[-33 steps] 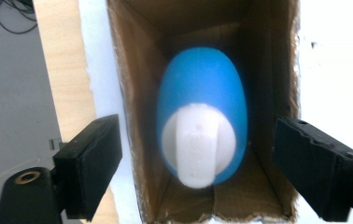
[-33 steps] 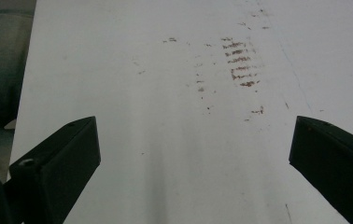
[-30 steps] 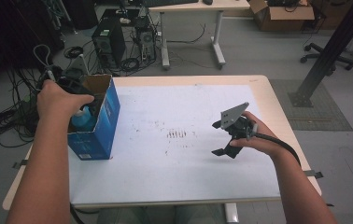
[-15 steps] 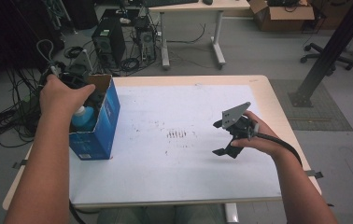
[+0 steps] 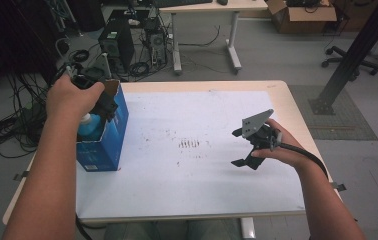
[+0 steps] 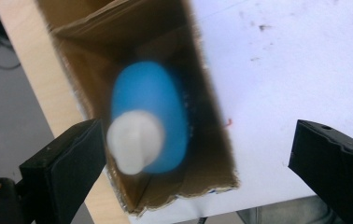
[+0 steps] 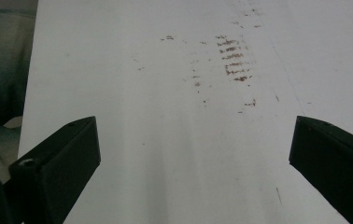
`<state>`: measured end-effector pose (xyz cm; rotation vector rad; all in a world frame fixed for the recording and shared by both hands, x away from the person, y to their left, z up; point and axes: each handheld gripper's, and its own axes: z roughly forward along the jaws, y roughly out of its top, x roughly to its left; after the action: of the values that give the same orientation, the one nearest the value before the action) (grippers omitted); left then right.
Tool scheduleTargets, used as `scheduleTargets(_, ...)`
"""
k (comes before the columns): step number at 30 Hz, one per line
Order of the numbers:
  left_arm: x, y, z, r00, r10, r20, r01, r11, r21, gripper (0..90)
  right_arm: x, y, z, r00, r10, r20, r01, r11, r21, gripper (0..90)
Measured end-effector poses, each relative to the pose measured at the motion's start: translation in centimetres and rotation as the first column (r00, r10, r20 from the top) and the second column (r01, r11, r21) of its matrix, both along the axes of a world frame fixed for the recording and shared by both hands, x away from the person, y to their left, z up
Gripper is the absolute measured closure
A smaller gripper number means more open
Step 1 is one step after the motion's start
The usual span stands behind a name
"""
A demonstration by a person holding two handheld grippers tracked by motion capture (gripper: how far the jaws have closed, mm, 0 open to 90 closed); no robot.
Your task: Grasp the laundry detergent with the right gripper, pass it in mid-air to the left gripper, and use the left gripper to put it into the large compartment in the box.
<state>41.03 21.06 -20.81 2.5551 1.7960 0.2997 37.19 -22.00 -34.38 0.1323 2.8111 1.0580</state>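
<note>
White sheet (image 5: 187, 150) over table (image 5: 297, 115), faintly stained. Left gripper (image 6: 198, 154) above blue box (image 5: 102, 145): jaws wide apart, clamping nothing, blurred blue bottle (image 6: 149, 116) upright inside the box. Right gripper (image 5: 249, 147) above bare sheet, jaws wide apart, empty. Bottle's base hidden.

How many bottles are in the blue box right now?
1: a blue bottle with a white cap stands inside the open blue box, below the open left claw. Others could be hidden deeper inside.
</note>
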Motion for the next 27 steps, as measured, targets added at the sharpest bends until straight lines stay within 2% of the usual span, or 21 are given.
scheduleTargets(6,0.1,-1.5,1.2,0.9951,-0.098,0.011,0.098,0.9951,-0.011,4.3,0.1,-0.3,0.7,1.0,0.002,0.005,-0.002,1.0,-0.023,2.0)
scheduleTargets(9,0.2,-2.4,1.8,0.988,-0.154,0.011,0.154,0.9877,-0.023,4.3,0.2,-0.3,1.1,1.0,0.002,0.007,-0.002,0.999,-0.044,2.1)
scheduleTargets(12,0.3,-3.0,2.2,0.9817,-0.19,0.008,0.191,0.9811,-0.033,4.4,0.4,-0.3,1.8,0.9999,0.009,0.011,-0.008,0.998,-0.064,2.1)
scheduleTargets(15,0.5,-3.7,2.7,0.9703,-0.242,0.011,0.242,0.97,-0.022,4.4,0.7,-0.2,2.5,0.9997,0.017,0.015,-0.016,0.996,-0.084,2.2)
scheduleTargets(20,0.5,-4.8,2.7,0.9426,-0.334,0.014,0.334,0.9424,-0.023,4.4,1.4,0.2,4.1,0.9993,0.036,0.013,-0.034,0.989,-0.141,2.5)
scheduleTargets(22,0.5,-5.2,2.7,0.9289,-0.37,0.006,0.37,0.9288,-0.009,4.4,1.6,0.4,4.6,0.999,0.042,0.017,-0.039,0.986,-0.159,2.5)
scheduleTargets(23,0.5,-5.4,2.6,0.9211,-0.389,0.005,0.389,0.921,-0.007,4.4,1.6,0.5,4.9,0.9988,0.047,0.017,-0.043,0.985,-0.166,2.6)
scheduleTargets(24,0.5,-5.6,2.5,0.9084,-0.418,-0.003,0.418,0.9084,0.0,4.4,1.7,0.6,5.1,0.9984,0.055,0.015,-0.051,0.984,-0.173,2.6)
scheduleTargets(26,0.4,-5.9,2.5,0.8929,-0.45,-0.005,0.45,0.8929,0.0,4.4,1.8,0.8,5.6,0.9977,0.067,0.013,-0.063,0.979,-0.194,2.6)
scheduleTargets(27,0.3,-6.1,2.4,0.8817,-0.472,-0.012,0.472,0.8818,-0.001,4.4,1.9,0.9,5.7,0.9973,0.073,0.013,-0.069,0.977,-0.202,2.6)
